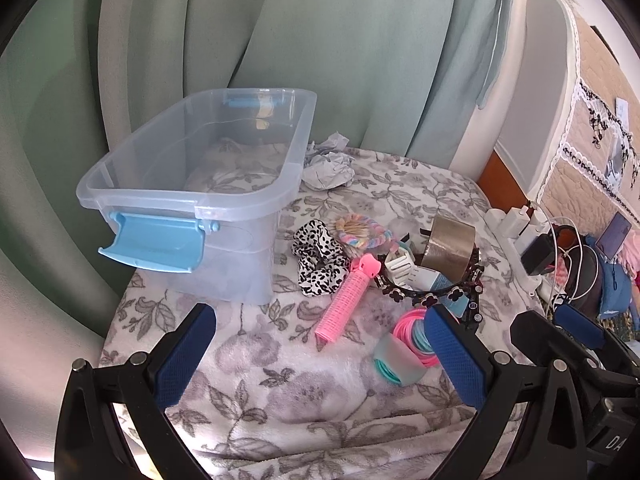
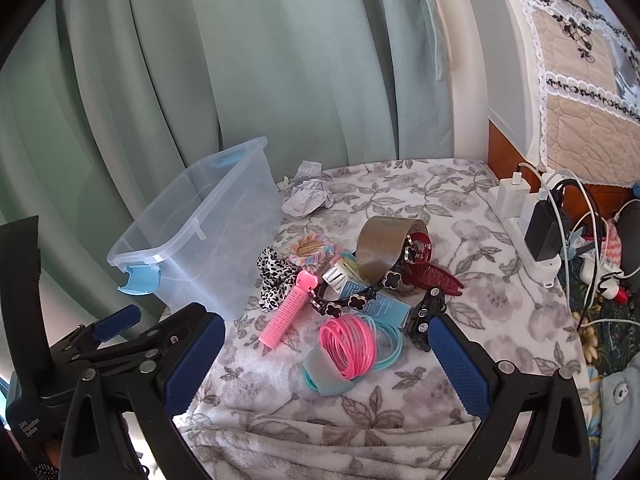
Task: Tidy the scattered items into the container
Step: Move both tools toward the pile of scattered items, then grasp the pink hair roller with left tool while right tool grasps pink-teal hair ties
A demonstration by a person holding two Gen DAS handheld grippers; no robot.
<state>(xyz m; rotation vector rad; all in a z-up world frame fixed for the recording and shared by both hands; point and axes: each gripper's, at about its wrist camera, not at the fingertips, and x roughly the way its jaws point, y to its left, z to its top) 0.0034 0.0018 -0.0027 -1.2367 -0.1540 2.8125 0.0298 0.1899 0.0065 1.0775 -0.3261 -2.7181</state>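
Left wrist view: left claw spread wide, holding nothing, hovering over the grey floral blanket that covers the table. Clear plastic container with pale blue latches stands forward and left of the claw, empty, rim open upward. Ribbed pink plastic hair roller lies just ahead and slightly right, long axis running from near end up toward its clip end, nearly in line with the claw's reach. Stack of pink and teal elastic hair bands sits against the right finger's inner side. Right wrist view: right claw also wide open and empty; the band stack lies directly between its fingers, close ahead, with the roller just left of it, slanting toward the container farther forward-left. Judgement: right claw is nearer the bands; left claw is better placed for the roller and closer to the container.
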